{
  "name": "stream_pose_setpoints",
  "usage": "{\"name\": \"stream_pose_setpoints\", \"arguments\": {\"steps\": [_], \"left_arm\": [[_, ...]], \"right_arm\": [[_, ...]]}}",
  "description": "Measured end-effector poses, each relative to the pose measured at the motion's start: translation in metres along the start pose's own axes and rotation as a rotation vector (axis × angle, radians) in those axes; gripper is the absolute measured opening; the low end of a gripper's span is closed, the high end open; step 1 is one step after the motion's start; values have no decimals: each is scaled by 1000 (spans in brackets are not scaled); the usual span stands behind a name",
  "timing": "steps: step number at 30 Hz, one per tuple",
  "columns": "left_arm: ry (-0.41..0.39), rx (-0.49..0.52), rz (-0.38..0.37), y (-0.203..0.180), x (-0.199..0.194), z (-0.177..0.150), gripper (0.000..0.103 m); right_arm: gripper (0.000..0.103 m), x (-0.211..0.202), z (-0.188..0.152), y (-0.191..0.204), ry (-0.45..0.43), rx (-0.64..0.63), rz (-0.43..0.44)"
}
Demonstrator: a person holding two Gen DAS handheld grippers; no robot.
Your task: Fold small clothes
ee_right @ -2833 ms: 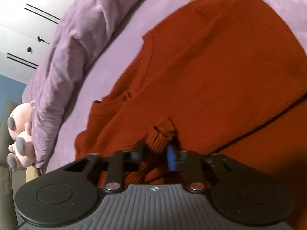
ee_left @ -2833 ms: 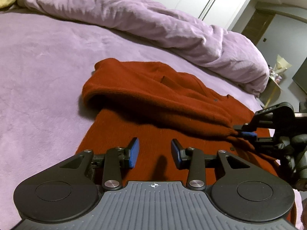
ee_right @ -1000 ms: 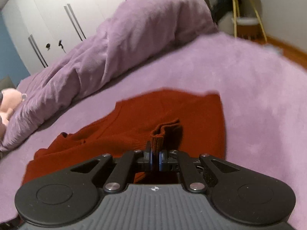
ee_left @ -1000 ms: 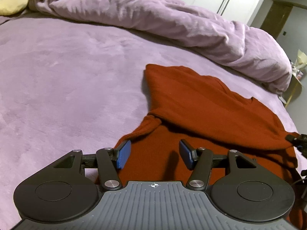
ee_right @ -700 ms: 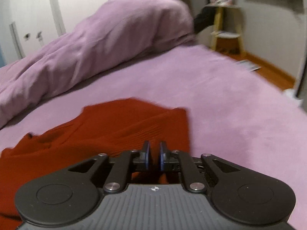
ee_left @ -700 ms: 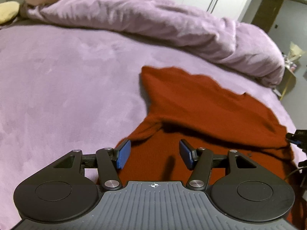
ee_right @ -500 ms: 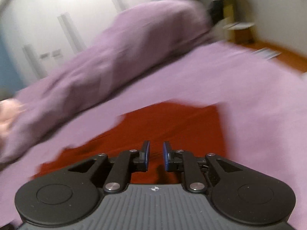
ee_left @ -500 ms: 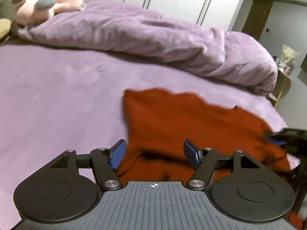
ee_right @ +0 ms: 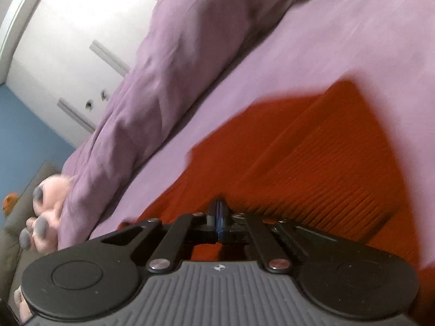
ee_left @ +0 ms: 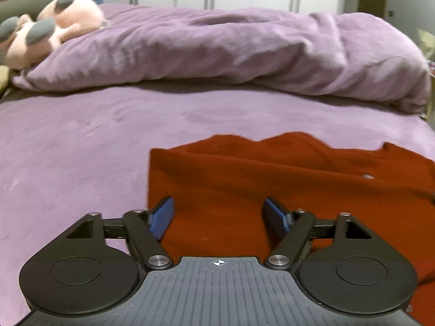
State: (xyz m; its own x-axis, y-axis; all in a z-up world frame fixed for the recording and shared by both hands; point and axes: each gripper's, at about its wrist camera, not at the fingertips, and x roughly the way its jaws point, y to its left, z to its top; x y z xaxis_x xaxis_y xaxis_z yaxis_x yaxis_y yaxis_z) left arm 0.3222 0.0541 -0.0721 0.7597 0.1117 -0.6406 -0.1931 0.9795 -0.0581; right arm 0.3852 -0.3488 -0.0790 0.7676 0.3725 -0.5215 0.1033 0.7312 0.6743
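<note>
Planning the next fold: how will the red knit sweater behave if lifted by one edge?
The red knit sweater probably droops limply; its folded layers already lie soft and rumpled. The ribbed knit likely grips the plush purple bedspread, so it should drag rather than slide.

Rust-red knit sweater [ee_left: 272,184], folded, flat on purple bedspread [ee_left: 81,141]

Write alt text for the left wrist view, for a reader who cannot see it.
The left tool, its blue pads spreading wider with nothing between them, hovers over a folded rust-red sweater lying on a purple bedsheet. Behind it lie a rumpled purple duvet and a pink plush toy.
</note>
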Motion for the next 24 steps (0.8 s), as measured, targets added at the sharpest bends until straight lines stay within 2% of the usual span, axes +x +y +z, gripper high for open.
{"name": "stream_pose_setpoints", "arguments": {"steps": [3, 8, 10, 11, 13, 16, 17, 20, 22, 24], "left_arm": [[-4, -17, 1, 8, 5, -3, 93], [55, -49, 5, 24, -5, -3, 94], [61, -61, 4, 34, -22, -7, 92], [60, -69, -12, 38, -31, -9, 92], [81, -69, -38, 42, -41, -14, 92], [120, -5, -33, 36, -43, -24, 93], [110, 11, -25, 34, -44, -27, 94], [140, -6, -19, 38, -49, -25, 93], [162, -24, -22, 44, -58, -25, 93], [161, 6, -10, 50, -75, -27, 91]], "right_arm": [[0, -9, 4, -1, -36, -95, -56], [0, -10, 1, 3, -41, -62, -50], [0, -22, -1, 7, -3, -18, -41], [6, -30, -4, 11, 21, -37, -19], [6, -47, -16, 26, 77, -131, 0], [6, -58, -33, 34, 132, -225, -78], [1, -61, -37, 31, 122, -232, -95], [0, -67, -38, 21, 115, -216, -127], [0, -70, -39, 25, 121, -277, -208], [0, -79, -37, 32, 135, -321, -257]]}}
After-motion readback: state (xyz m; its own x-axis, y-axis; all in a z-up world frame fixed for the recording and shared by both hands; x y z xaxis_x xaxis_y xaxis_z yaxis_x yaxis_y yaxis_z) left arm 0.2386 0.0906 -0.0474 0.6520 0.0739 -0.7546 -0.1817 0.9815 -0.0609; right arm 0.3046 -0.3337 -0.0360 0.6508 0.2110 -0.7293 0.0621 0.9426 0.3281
